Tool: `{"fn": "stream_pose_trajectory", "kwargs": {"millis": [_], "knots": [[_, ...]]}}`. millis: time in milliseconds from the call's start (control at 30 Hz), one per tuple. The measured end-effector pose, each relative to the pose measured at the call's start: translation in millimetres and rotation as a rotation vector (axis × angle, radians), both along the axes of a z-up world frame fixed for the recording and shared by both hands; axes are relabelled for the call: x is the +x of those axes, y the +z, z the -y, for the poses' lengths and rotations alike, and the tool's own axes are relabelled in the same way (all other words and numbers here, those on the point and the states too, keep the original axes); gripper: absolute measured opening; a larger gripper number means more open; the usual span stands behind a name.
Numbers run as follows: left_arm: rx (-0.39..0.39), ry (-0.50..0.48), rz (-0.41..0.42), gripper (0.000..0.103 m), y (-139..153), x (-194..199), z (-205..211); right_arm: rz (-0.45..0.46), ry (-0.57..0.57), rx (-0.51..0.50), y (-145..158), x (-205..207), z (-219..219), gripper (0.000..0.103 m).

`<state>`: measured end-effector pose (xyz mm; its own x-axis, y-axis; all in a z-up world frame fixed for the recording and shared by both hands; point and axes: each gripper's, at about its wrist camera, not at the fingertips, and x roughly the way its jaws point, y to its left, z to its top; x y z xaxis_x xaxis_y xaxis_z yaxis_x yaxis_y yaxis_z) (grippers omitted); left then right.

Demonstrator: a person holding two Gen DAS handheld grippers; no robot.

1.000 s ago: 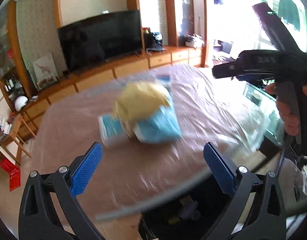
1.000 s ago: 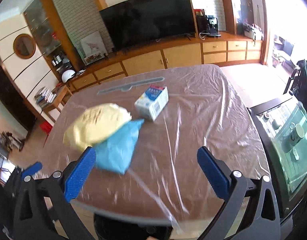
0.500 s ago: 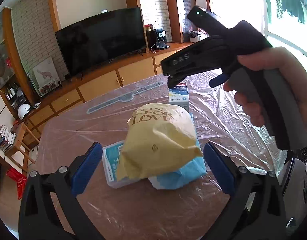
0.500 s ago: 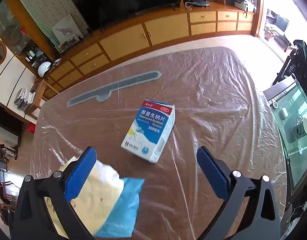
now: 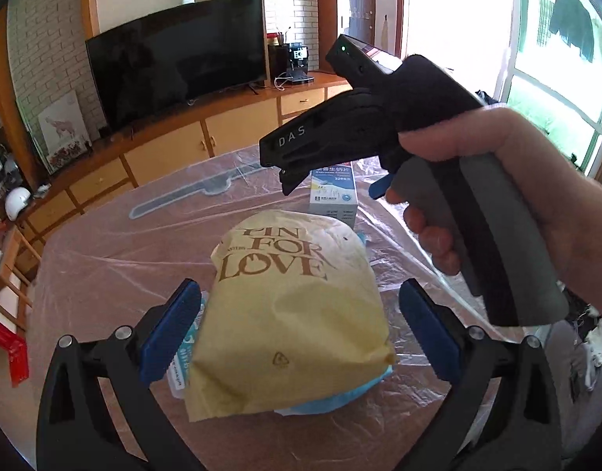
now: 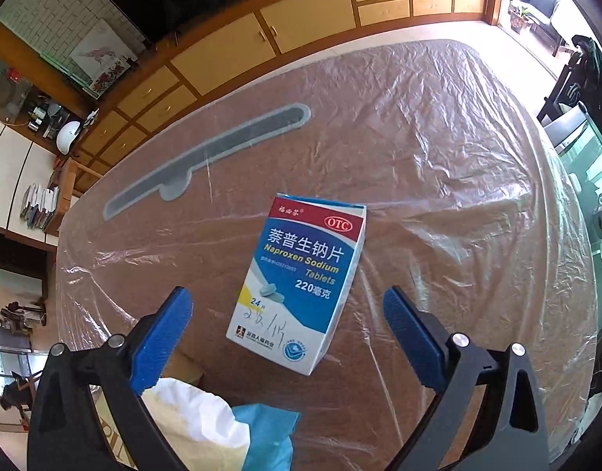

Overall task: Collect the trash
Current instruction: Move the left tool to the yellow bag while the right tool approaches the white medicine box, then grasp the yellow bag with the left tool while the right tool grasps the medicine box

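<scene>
The yellow paper bag (image 5: 297,314) sat between the spread blue pads of your left gripper (image 5: 297,329), on the plastic-covered table (image 5: 104,259); the jaws were released and neither pad visibly touched the bag. In that left wrist view the bag lay on top of blue wrapping (image 5: 332,400) and a white-and-teal packet (image 5: 181,369), both mostly hidden beneath it. Your right hand (image 5: 508,204) held the black tool body above the table, covering most of the medicine box (image 5: 334,192) behind the bag.

From the right wrist view, the medicine box (image 6: 301,286) lay flat and fully readable just ahead of your right gripper (image 6: 289,329), whose jaws also stood wide apart, gripping nothing. Here the bag (image 6: 199,424) and blue wrapping (image 6: 269,435) were cut off at the bottom edge, and a long grey strip (image 6: 206,153) showed under the plastic beyond the box
</scene>
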<state>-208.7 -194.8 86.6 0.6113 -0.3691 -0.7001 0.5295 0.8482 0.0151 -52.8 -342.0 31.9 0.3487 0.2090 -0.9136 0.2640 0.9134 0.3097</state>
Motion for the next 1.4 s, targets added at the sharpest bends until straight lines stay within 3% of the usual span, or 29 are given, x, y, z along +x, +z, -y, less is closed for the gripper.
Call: {"fn": "stream_pose_trajectory", "kwargs": {"millis": [133, 233, 500, 667, 833, 1200, 1267, 1400], "knots": [[-0.047, -0.005, -0.035, 0.099, 1.9, 8.0, -5.5, -0.002, 0.002, 0.006, -3.2, 3.9, -1.6, 0.091], [-0.049, -0.016, -0.062, 0.087, -1.0, 14.6, -6.1, -0.002, 0.007, 0.006, -5.8, 5.0, -2.3, 0.083], [-0.07, -0.047, -0.071, 0.073, -0.6, 15.4, -5.4, 0.001, 0.0, 0.058, -12.5, 1.2, 4.7, 0.061], [-0.086, -0.053, -0.073, 0.068, -0.6, 14.6, -6.9, 0.037, -0.001, 0.092, -9.0, -5.5, 9.3, 0.057], [-0.121, -0.038, -0.084, 0.061, -0.7, 16.5, -13.3, 0.09, 0.021, 0.035, 0.7, -11.4, 11.2, 0.054], [-0.138, -0.015, -0.065, 0.054, 1.5, 14.1, -18.7, 0.126, 0.041, 0.052, 9.4, -20.4, 16.3, 0.052], [-0.145, -0.04, -0.099, 0.054, 0.2, 16.1, -19.5, 0.13, 0.049, 0.032, 11.0, -21.4, 17.2, 0.052], [-0.095, -0.043, -0.042, 0.052, 2.0, 9.7, -14.5, 0.135, 0.052, 0.027, 10.4, -23.4, 18.7, 0.052]]}}
